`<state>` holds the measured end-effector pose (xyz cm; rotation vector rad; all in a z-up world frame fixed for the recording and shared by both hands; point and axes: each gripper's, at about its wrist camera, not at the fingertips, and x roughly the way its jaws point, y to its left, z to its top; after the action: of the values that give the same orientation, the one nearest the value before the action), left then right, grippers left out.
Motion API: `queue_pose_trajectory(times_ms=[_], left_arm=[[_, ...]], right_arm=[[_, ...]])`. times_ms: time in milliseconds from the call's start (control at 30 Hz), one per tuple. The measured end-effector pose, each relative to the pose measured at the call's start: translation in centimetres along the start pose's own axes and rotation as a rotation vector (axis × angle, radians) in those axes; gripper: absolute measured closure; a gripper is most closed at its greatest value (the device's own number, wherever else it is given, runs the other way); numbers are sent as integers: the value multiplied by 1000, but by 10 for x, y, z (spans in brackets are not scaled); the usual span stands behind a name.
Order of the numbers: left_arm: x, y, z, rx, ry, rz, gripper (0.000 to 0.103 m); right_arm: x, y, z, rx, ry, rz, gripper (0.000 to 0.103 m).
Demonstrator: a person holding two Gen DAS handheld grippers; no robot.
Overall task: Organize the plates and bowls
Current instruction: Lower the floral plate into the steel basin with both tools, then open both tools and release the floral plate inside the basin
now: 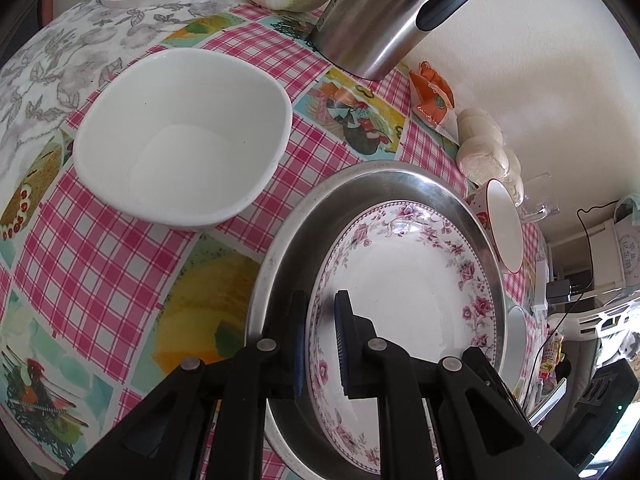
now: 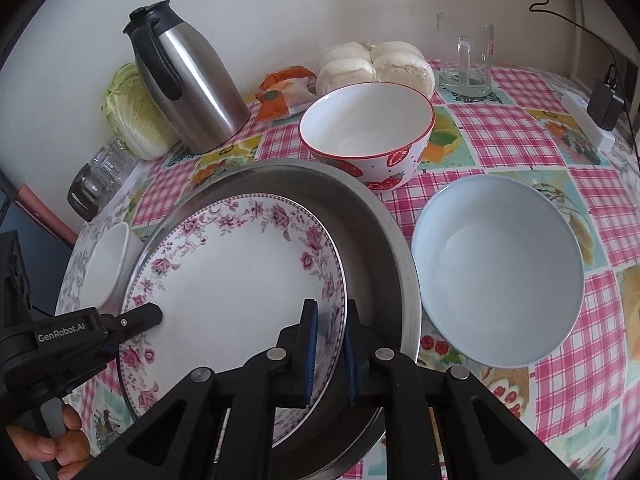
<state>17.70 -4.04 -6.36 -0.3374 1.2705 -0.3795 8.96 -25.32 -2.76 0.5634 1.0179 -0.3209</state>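
A floral-rimmed plate [image 1: 404, 280] [image 2: 236, 276] lies tilted inside a round metal pan [image 1: 396, 184] [image 2: 384, 236]. My left gripper [image 1: 320, 344] [image 2: 132, 328] is shut on the plate's near rim, one finger outside and one inside. My right gripper [image 2: 330, 354] is shut on the plate's opposite rim. A white bowl [image 1: 180, 136] [image 2: 108, 260] sits left of the pan. A strawberry bowl [image 2: 366, 132] [image 1: 502, 226] stands behind the pan, and a pale blue bowl [image 2: 498, 272] sits to its right.
A steel thermos jug [image 2: 188, 80] [image 1: 392, 12], cabbage [image 2: 134, 112], orange packets [image 2: 284, 92], bagged buns [image 2: 376, 66] and a glass mug [image 2: 466, 56] line the wall. Glasses [image 2: 100, 176] stand at the far left. A charger [image 2: 606, 104] lies at the right edge.
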Motion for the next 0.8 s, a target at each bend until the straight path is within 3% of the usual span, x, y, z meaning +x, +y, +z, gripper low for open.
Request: queue_pose_trajectory(times_ms=[367, 467, 633, 800], left_arm=[[1, -1, 0, 8, 1, 12, 90], [2, -2, 1, 12, 5, 16, 89], [4, -6, 1, 35, 17, 38, 86], [5, -8, 0, 55, 27, 62, 85]], right_arm=[[1, 10, -2, -67, -5, -65, 83], [2, 13, -2, -83, -1, -74, 77], [1, 22, -2, -102, 6, -60, 54], [-7, 21, 2, -86, -16, -59, 49]])
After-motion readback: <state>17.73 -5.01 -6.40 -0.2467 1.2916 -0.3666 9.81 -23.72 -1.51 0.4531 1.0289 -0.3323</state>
